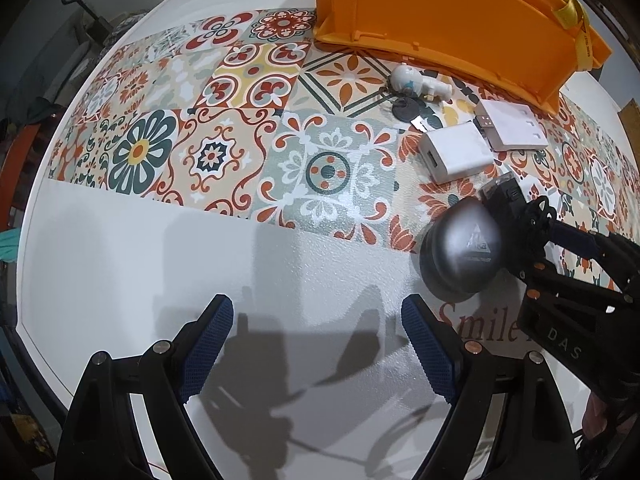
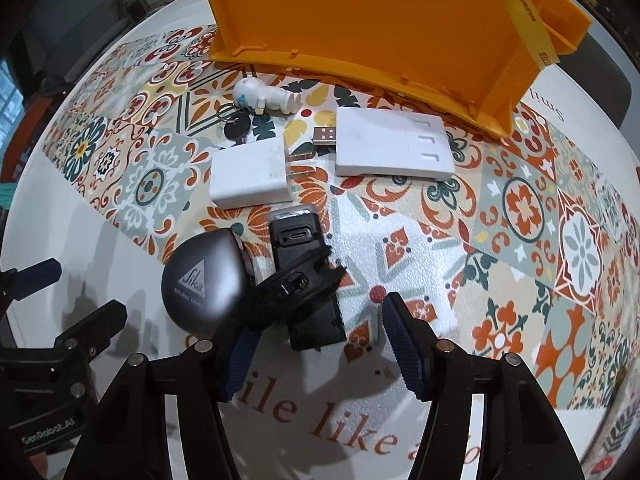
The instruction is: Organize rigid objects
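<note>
Both tools were apart: left tool (image 1: 316, 344), right tool (image 2: 316, 344) straddling one black rectangular device (image 2: 308, 280). One round grey case (image 2: 204, 280) touched it; two white adapters beyond.

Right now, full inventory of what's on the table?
bin: 1, orange, far edge of table, no items visible inside
astronaut keychain: 1, white with black tag, just before the bin
USB hub: 1, white, flat, right of the charger
charger: 1, white, centre
round case: 1, dark grey, Sika logo, near left
black device: 1, black, beside the case
tablecloth: 1, patterned tiles
left hand-held gripper: open, empty
right hand-held gripper: open around the black device
</note>
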A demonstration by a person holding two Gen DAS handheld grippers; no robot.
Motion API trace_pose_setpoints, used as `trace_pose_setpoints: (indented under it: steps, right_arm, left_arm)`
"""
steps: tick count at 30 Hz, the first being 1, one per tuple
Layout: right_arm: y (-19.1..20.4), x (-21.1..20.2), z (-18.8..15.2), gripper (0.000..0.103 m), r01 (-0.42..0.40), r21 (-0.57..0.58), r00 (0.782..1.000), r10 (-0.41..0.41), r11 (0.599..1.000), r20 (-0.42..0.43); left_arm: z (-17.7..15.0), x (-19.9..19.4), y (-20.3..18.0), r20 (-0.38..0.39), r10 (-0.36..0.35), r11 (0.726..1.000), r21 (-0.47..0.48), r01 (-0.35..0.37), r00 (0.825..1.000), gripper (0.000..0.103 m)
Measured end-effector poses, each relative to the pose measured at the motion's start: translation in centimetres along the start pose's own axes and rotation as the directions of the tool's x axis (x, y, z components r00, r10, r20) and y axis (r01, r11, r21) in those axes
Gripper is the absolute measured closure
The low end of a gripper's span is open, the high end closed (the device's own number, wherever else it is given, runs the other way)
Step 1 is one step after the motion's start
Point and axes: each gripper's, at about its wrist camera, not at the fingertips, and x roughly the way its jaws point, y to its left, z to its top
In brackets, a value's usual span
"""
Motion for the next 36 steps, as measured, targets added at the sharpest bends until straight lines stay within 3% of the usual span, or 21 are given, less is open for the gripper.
trace_pose_setpoints:
  steps: [7,16,36]
  right_arm:
    - [0.3,0.7,0.8,0.046,0.003,-0.006,1.0,-0.003,1.0,0.025]
    - [-0.1,0.9,0.9,0.072,0.001,0.033,0.998,-0.003,0.999,0.061]
    - [-3.1,-2.7,-2.4,0.073,-0.022,0.17,0.992,0.001,0.985,0.123]
  left_arm:
    - [0.0,0.2,0.0,0.0,-0.003,1.0,0.005,0.003,1.0,0.016]
    - [0.1,0.3,-0.1,0.004,-0.007,1.0,0.011,0.007,1.0,0.016]
    - [0.3,-1.1,-2.7,0.067,-0.089,0.99,0.113,0.081,0.994,0.016]
